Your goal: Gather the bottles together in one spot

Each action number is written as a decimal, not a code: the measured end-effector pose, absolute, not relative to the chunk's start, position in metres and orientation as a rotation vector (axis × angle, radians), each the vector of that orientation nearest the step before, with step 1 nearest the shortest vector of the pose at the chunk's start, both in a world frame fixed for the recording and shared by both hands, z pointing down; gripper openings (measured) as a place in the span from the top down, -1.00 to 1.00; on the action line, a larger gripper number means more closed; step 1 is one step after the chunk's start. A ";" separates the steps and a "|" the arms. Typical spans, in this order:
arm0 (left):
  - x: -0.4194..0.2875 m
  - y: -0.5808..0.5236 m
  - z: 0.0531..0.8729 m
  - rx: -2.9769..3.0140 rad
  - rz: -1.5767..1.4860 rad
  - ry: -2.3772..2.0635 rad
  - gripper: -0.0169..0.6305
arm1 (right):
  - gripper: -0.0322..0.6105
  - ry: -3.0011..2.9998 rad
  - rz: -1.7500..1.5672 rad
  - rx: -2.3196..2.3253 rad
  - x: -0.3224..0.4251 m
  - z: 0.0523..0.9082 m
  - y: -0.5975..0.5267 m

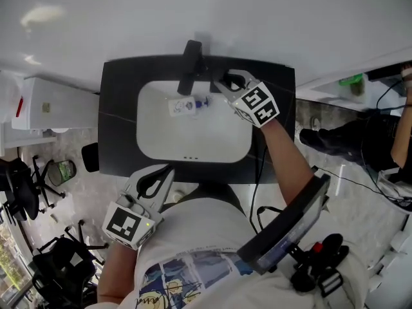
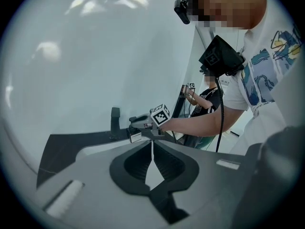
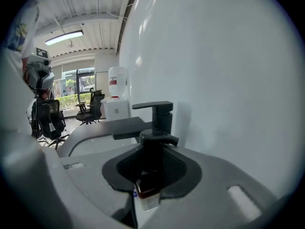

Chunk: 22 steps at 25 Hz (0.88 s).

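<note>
White sink basin [image 1: 193,137] set in a black countertop [image 1: 116,127]. A small white-labelled bottle [image 1: 182,105] is held over the basin, just beside the black faucet [image 1: 191,63]. Right gripper [image 1: 217,87]: jaws partly closed, clamped on this bottle. Left gripper [image 1: 166,171]: jaws pressed together, nothing between them, at the counter's front edge. Only the right gripper view shows the bottle's brownish contents. Only the left gripper view shows a second person [image 2: 206,97] behind.

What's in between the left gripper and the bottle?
Just the bare white sink and the black counter's front edge, seen in the head view. The left gripper is shut and empty; the right gripper holds the bottle over it.
</note>
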<state>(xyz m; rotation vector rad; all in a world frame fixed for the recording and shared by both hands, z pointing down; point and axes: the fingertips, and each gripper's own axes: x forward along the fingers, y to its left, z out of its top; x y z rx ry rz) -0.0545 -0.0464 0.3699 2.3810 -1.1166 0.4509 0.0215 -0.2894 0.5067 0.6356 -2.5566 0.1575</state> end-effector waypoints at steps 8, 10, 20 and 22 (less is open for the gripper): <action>-0.065 -0.050 0.373 2.320 0.481 -1.179 0.90 | 0.65 -2.636 0.162 0.647 0.023 0.517 -0.345; -0.064 -0.051 0.375 2.318 0.468 -1.178 0.90 | 0.65 -2.666 0.164 0.650 0.026 0.518 -0.352; -0.056 -0.061 0.377 2.323 0.468 -1.157 0.90 | 0.62 -2.770 0.152 0.615 0.034 0.517 -0.353; -0.055 -0.061 0.378 2.327 0.471 -1.151 0.90 | 0.62 -2.775 0.154 0.626 0.033 0.518 -0.353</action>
